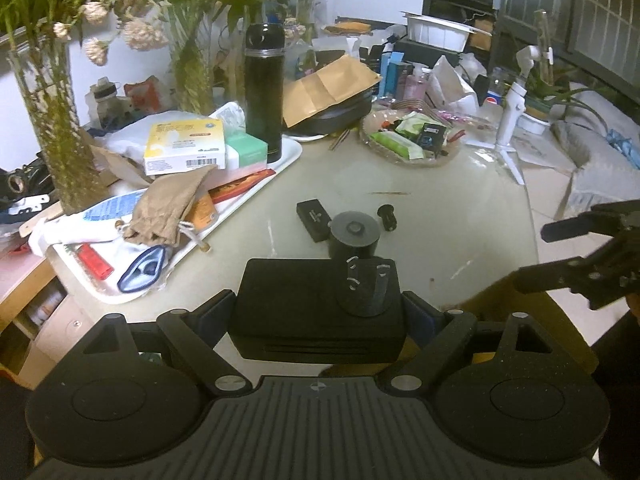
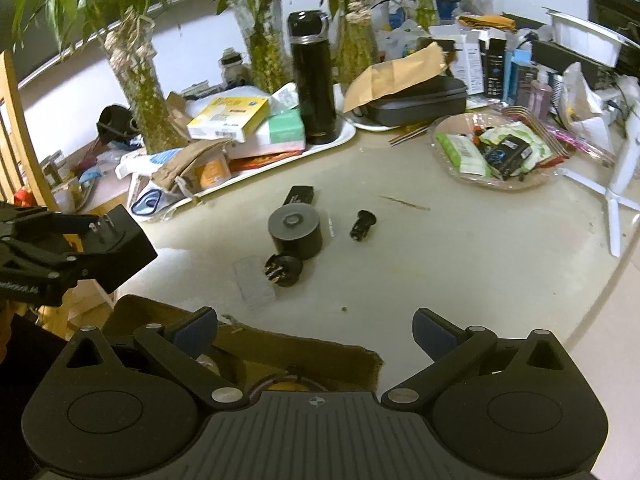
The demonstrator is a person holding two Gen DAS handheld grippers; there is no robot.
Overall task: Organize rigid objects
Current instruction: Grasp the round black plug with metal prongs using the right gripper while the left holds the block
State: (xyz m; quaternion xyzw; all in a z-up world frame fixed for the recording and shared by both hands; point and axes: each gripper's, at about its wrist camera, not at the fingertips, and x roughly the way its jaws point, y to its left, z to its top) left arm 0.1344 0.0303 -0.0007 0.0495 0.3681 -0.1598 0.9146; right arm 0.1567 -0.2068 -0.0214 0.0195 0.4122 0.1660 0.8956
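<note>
Across cluttered pale bench (image 2: 460,264): black boxy plug adapter (image 1: 320,312) clamped in left gripper (image 1: 320,312), right gripper (image 2: 316,332) apart over cardboard box (image 2: 280,344); cylinder (image 2: 295,232), round plug (image 2: 282,270), small connector (image 2: 362,225), flat case (image 2: 299,196) left unsorted.

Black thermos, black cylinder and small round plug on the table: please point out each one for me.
black thermos (image 2: 312,80), right wrist view, middle of its body.
black cylinder (image 2: 296,232), right wrist view, upper part of its side wall.
small round plug (image 2: 283,270), right wrist view, its pronged face.
</note>
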